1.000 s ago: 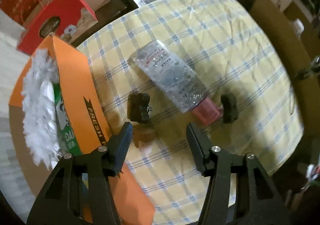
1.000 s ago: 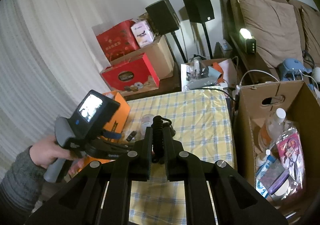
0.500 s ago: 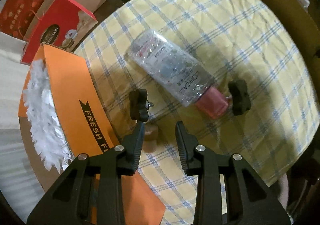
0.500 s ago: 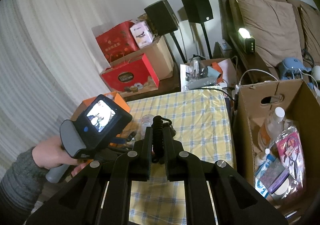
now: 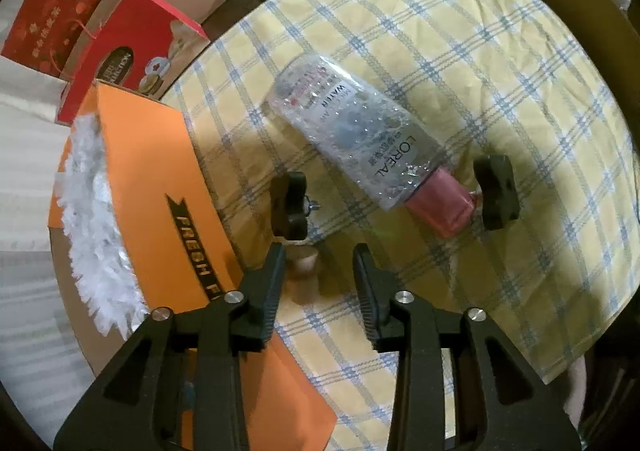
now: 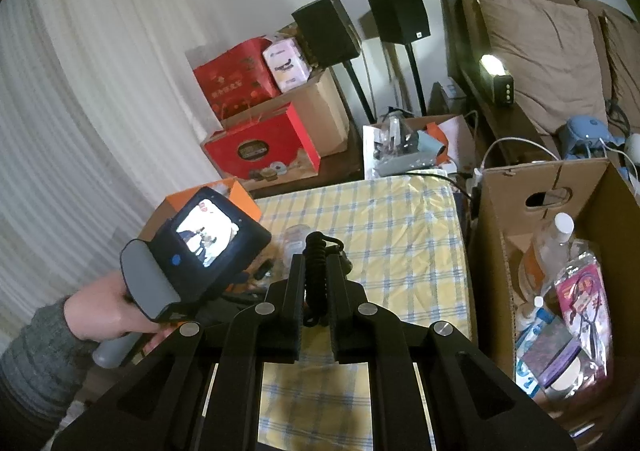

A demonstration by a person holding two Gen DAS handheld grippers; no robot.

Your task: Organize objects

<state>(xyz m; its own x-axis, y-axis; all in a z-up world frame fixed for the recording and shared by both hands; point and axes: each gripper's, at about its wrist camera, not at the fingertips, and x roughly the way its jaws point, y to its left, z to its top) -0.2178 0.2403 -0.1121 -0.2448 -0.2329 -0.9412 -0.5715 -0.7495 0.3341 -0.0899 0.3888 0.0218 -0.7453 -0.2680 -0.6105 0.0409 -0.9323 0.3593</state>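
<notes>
Left claw (image 5: 318, 263) points steeply down over the checked worktop (image 5: 460, 51) — jaws apart, just been opening, small tan cork (image 5: 303, 262) between them, unpressed. Bottle (image 5: 360, 139) at 1 o'clock. Right claw (image 6: 316, 271) clamps a coiled black cord (image 6: 314, 251).

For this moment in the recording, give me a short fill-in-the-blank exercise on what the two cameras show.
1. The clear bottle on the checked cloth has a ____ cap.
2. The box beside the cloth is coloured ____.
3. The right gripper is shut on a coiled black ____.
4. Each black knob lies on the ____.

Missing words: pink; orange; cord; cloth
</notes>
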